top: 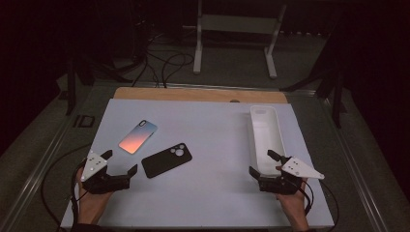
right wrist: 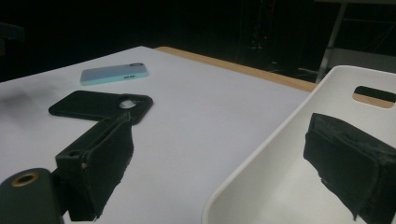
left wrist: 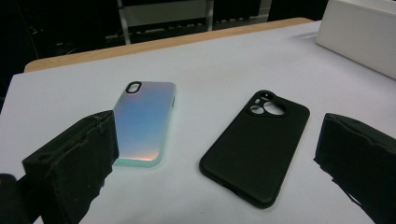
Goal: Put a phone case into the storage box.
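Two phone cases lie on the white table sheet [top: 212,188]. An iridescent blue-to-orange case [top: 138,136] [left wrist: 142,121] [right wrist: 115,73] lies left of centre, and a black case [top: 166,160] [left wrist: 257,144] [right wrist: 100,105] rests just right of it, camera cutout up. My left gripper [top: 120,162] [left wrist: 219,154] is open near the front left; both cases lie a short way ahead of its empty jaws. My right gripper [top: 261,162] [right wrist: 226,158] is open at the front right, one jaw over the near end of a long white tray [top: 266,130] [right wrist: 327,93] and the other outside its wall.
The tray [left wrist: 359,32] looks empty and runs front to back along the right side. A wooden table edge [top: 193,94] borders the sheet at the back, with cables and a white stand [top: 232,29] on the floor beyond. A person's hands hold both grippers at the front edge.
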`<state>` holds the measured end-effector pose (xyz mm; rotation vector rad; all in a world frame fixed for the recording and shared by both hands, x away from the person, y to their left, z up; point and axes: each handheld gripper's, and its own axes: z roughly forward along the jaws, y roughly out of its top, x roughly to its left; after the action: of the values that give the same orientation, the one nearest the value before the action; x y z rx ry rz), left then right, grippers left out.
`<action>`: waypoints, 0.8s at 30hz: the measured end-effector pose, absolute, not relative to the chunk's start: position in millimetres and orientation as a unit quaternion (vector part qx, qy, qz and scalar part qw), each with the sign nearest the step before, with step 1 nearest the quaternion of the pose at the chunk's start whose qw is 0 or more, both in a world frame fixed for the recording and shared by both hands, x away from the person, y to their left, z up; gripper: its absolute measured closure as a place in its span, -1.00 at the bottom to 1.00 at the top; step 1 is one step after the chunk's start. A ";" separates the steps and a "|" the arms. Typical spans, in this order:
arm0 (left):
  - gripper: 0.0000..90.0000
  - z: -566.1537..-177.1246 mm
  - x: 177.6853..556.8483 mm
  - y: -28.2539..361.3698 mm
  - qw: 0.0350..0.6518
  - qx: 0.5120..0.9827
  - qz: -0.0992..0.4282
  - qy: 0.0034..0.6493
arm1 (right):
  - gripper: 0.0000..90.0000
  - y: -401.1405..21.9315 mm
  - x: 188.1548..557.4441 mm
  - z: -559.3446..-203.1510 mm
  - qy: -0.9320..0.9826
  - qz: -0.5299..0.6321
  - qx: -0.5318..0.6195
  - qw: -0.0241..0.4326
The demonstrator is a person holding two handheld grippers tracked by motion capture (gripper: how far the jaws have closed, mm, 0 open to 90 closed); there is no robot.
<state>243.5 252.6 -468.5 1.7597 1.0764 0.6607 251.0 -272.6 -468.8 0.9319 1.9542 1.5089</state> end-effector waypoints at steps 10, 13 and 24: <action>-1.00 -457.8 268.0 258.4 0.449 0.726 0.258 0.452 | -0.81 -272.3 251.2 -466.1 0.719 0.553 0.338 0.251; -1.00 -455.0 274.9 258.0 0.446 0.727 0.257 0.455 | -0.81 -272.5 251.7 -465.9 0.718 0.553 0.340 0.252; -1.00 -451.8 302.3 255.7 0.414 0.748 0.251 0.454 | -0.81 -271.2 252.1 -465.8 0.719 0.553 0.338 0.250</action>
<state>302.3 255.7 -451.8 1.8793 1.1411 0.6301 252.1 -271.2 -465.8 0.9218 1.9591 1.5055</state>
